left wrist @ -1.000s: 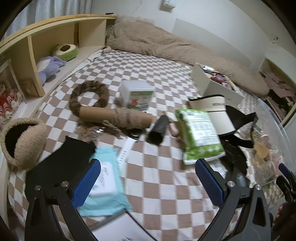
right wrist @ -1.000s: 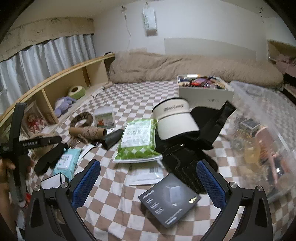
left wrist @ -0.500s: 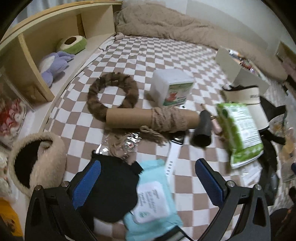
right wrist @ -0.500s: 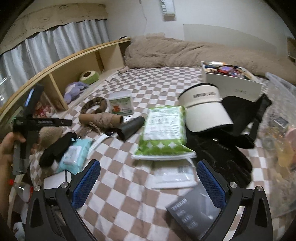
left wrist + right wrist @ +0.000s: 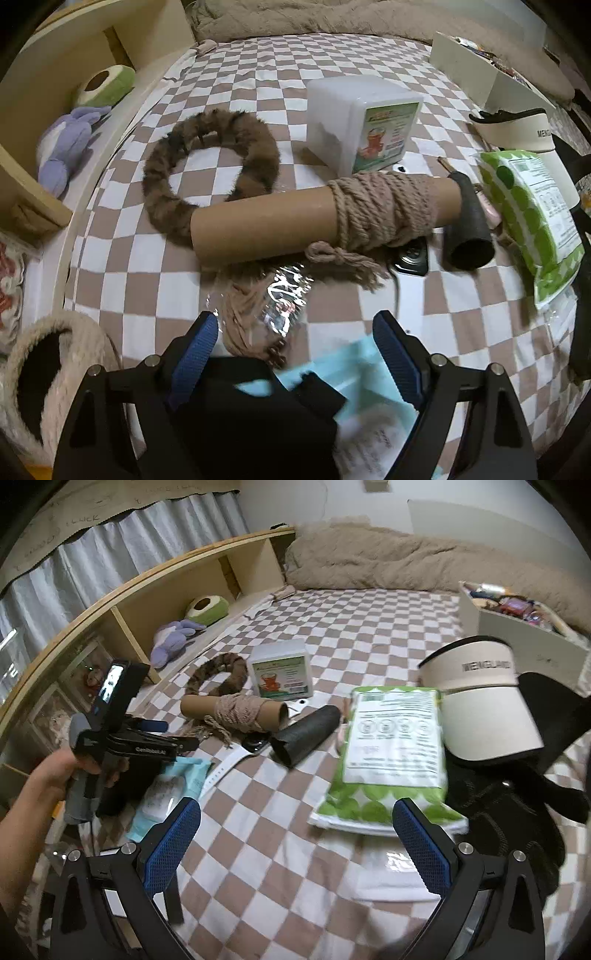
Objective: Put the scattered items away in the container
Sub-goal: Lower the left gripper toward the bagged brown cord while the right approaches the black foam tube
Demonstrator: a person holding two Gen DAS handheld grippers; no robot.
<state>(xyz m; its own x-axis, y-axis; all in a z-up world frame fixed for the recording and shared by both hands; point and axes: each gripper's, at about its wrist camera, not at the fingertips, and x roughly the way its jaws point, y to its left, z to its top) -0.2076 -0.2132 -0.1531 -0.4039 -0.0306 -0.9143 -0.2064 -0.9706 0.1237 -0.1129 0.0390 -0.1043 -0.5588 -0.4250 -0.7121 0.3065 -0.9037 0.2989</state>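
My left gripper (image 5: 295,350) points steeply down over the checkered bedsheet. Its jaws are closing, and the pads touch nothing. Between them lie a clear packet of tan yarn (image 5: 258,306), a black cloth (image 5: 258,417) and a teal wipes pack (image 5: 362,369). Just beyond lies a cardboard tube wound with yarn (image 5: 321,218), with a brown furry ring (image 5: 210,166), a white box (image 5: 362,122), a black tube (image 5: 467,229) and a green pack (image 5: 532,218) around it. My right gripper (image 5: 297,845) hangs open over bare sheet, nothing between its fingers, near the green pack (image 5: 395,753) and a white visor (image 5: 480,698).
A white open bin (image 5: 524,635) holding several things stands at the back right. A wooden shelf (image 5: 177,587) with plush toys (image 5: 66,147) runs along the left. A fuzzy beige item (image 5: 48,373) lies at the near left, black gloves (image 5: 517,812) at the right, and a beige blanket (image 5: 406,561) behind.
My left gripper came down and forward over the yarn packet and black cloth, and its jaws narrowed. My right gripper moved forward toward the green pack; the black box left its view.
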